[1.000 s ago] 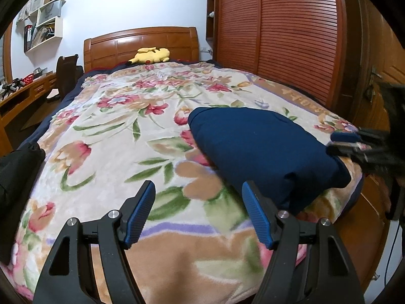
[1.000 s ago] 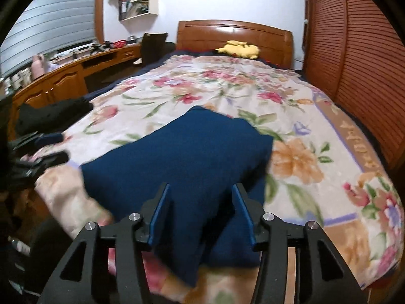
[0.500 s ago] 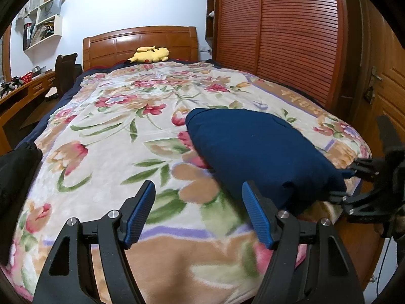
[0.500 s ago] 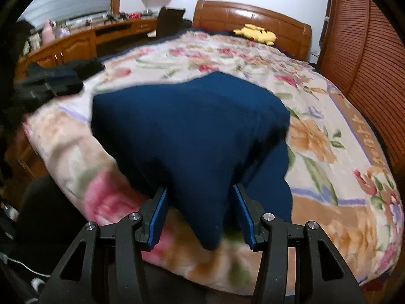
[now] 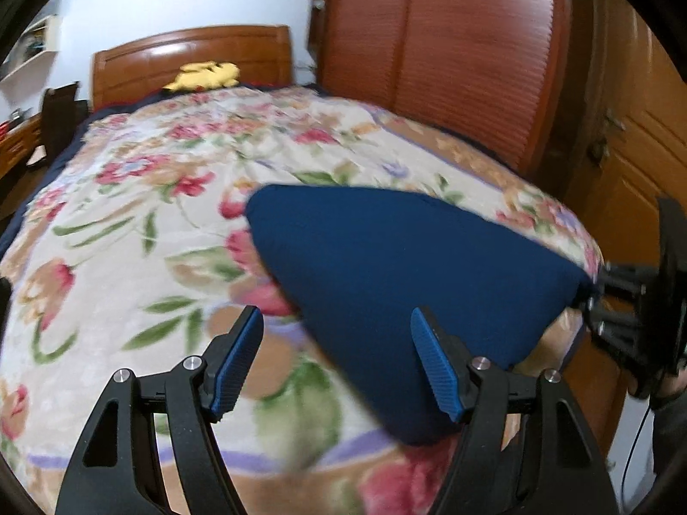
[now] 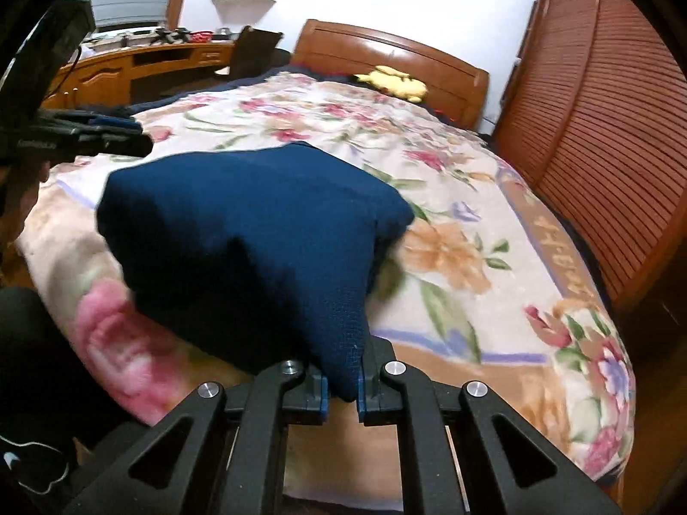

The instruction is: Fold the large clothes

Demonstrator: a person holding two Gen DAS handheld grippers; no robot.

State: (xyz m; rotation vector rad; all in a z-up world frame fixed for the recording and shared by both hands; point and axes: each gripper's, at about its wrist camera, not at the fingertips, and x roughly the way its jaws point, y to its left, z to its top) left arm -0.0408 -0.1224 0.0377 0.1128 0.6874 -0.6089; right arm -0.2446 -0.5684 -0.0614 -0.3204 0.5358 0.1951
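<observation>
A folded navy blue garment [image 5: 399,266] lies near the foot of the bed on a floral blanket [image 5: 141,214]. My right gripper [image 6: 342,390] is shut on the garment's [image 6: 240,231] near corner, the cloth pinched between its blue pads. My left gripper [image 5: 339,365] is open, its blue pads wide apart; the garment's near left corner lies between and under them, with no pad pressing on it. The right gripper [image 5: 601,304] also shows in the left wrist view at the garment's right corner. The left gripper [image 6: 107,133] shows at the left edge of the right wrist view.
A yellow plush toy [image 5: 206,75] rests by the wooden headboard [image 5: 193,56]. Slatted wooden wardrobe doors [image 5: 451,64] run along the bed's right side. A wooden desk [image 6: 141,60] with a dark chair [image 6: 253,51] stands to the left. Dark clothing [image 6: 30,343] is below the bed's near edge.
My right gripper has shut on the garment's corner, which stood loose between its pads. My left gripper has moved right, so the garment's left corner now lies between its open pads.
</observation>
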